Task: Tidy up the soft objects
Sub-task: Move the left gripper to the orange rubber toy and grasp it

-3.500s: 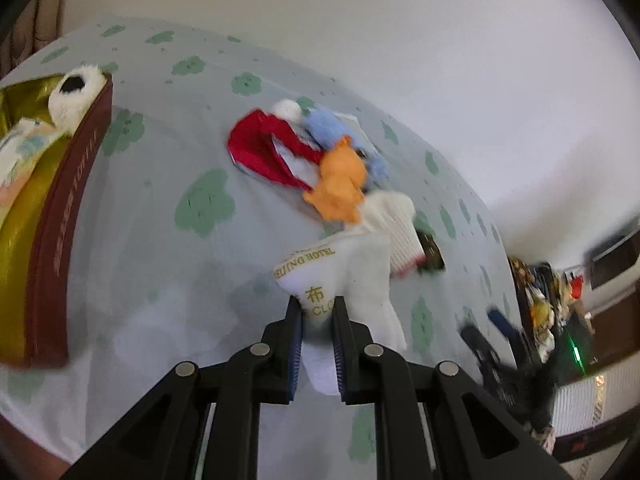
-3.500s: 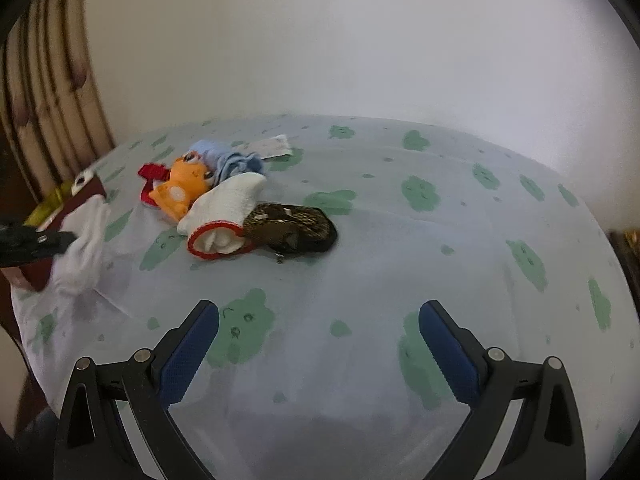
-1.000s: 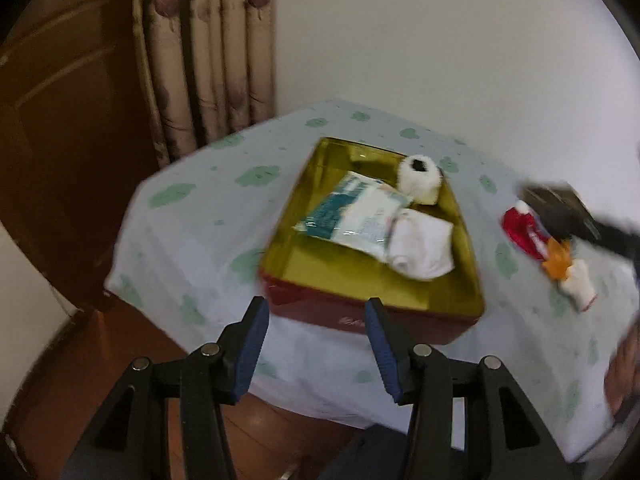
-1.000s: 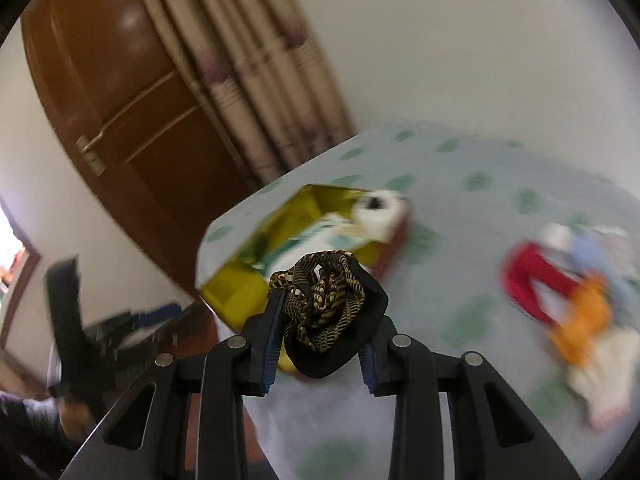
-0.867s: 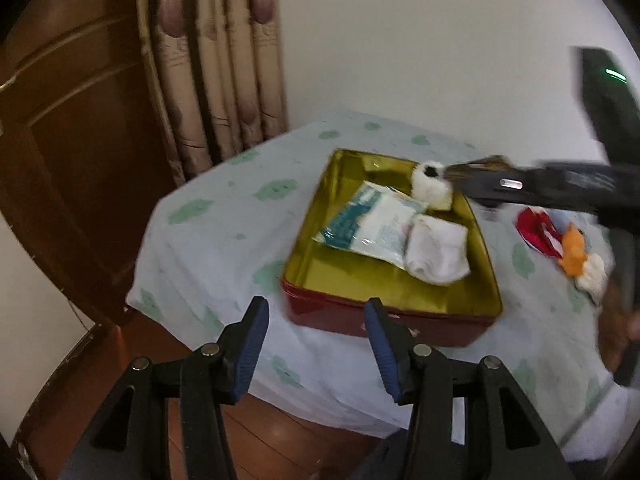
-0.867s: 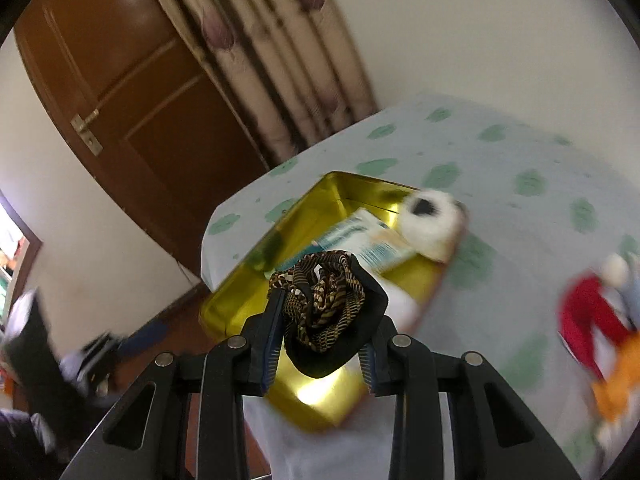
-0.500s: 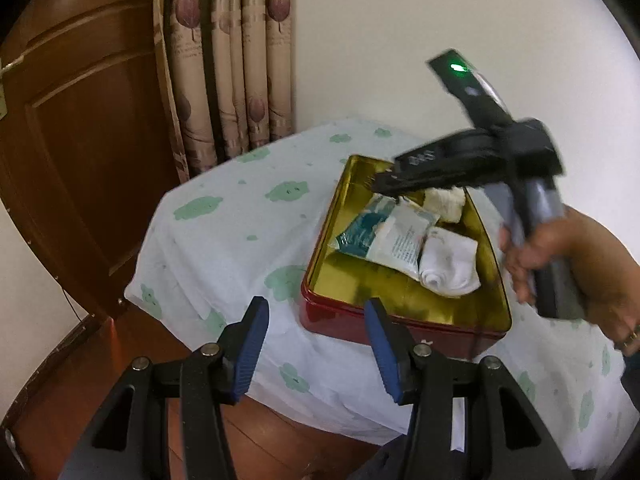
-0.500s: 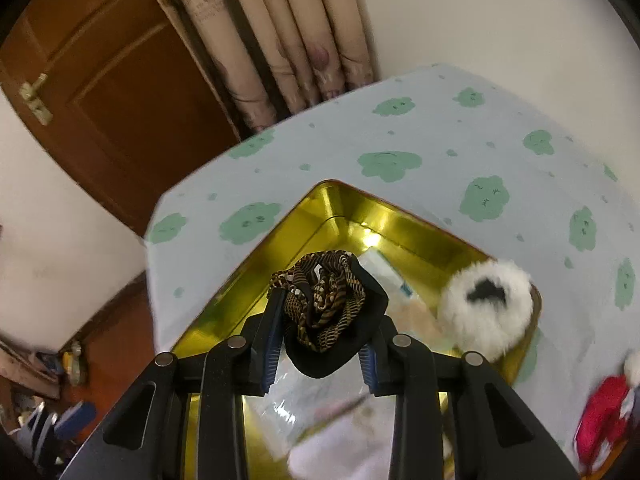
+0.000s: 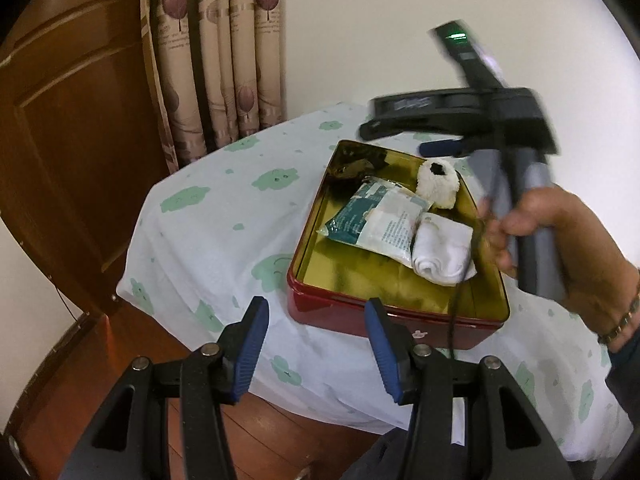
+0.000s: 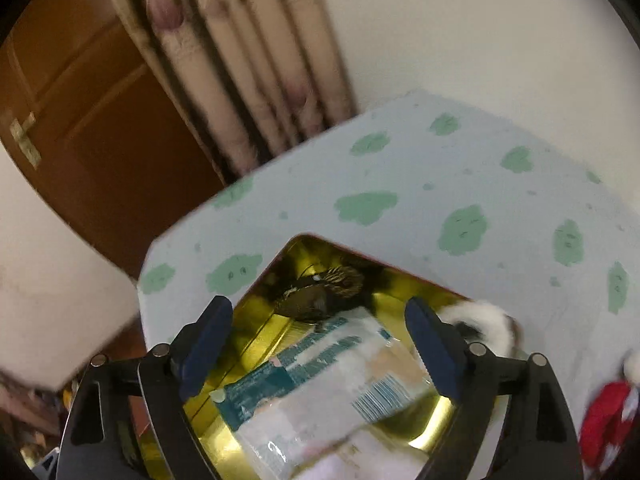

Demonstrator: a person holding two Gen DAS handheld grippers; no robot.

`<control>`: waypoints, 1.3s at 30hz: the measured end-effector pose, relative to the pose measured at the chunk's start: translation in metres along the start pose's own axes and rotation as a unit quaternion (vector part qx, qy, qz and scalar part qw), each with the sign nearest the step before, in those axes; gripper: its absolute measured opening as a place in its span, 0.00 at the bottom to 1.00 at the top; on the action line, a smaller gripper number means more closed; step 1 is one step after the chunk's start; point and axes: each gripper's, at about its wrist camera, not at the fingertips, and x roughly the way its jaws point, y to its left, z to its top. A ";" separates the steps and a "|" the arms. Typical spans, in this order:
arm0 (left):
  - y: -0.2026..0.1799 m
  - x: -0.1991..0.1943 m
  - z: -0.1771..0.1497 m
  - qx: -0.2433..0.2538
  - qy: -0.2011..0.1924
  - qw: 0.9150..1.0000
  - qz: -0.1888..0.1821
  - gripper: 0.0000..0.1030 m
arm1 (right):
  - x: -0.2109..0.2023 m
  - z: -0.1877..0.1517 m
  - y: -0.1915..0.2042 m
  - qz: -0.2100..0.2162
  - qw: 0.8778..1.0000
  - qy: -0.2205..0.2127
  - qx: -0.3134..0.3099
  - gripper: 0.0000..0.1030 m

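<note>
A red tin with a gold inside stands on the cloud-print tablecloth. In it lie a plastic packet, a rolled white cloth, a white fluffy ball and, in the far corner, a brown patterned cloth. A hand holds my right gripper over the tin's far end. Its jaws are opening, and the brown cloth lies free just beyond the right gripper, untouched by the pads. My left gripper hangs open and empty before the tin's near wall.
A wooden door and patterned curtains stand behind the table's left corner. The tablecloth drops off at the near edge to a wooden floor. A red soft item lies on the cloth to the right of the tin.
The right gripper swung in over the tin, opened and let go of the brown patterned cloth, which now lies in the far corner. The left gripper barely moved.
</note>
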 end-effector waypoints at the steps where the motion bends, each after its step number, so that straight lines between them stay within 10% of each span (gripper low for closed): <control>1: -0.001 -0.001 -0.001 0.003 -0.004 1.000 0.002 0.49 | -0.020 -0.006 -0.006 0.010 0.999 -0.030 0.010 0.84; 8: -0.022 -0.014 -0.006 0.048 -0.026 0.998 -0.018 0.49 | -0.158 -0.121 -0.056 -0.116 0.983 -0.143 0.028 0.93; 14: -0.066 -0.016 -0.020 0.113 0.009 0.986 -0.125 0.50 | -0.240 -0.259 -0.156 -0.337 0.936 -0.071 0.073 0.95; 19: -0.127 -0.029 -0.034 0.210 -0.001 0.965 -0.158 0.50 | -0.287 -0.330 -0.222 -0.412 0.900 -0.037 0.134 0.95; 25: -0.209 -0.013 -0.003 0.222 0.048 0.936 -0.269 0.49 | -0.303 -0.341 -0.241 -0.384 0.903 -0.075 0.176 0.95; 39: -0.332 0.072 0.057 0.268 0.086 0.921 -0.268 0.50 | -0.317 -0.351 -0.242 -0.342 0.912 -0.120 0.193 0.97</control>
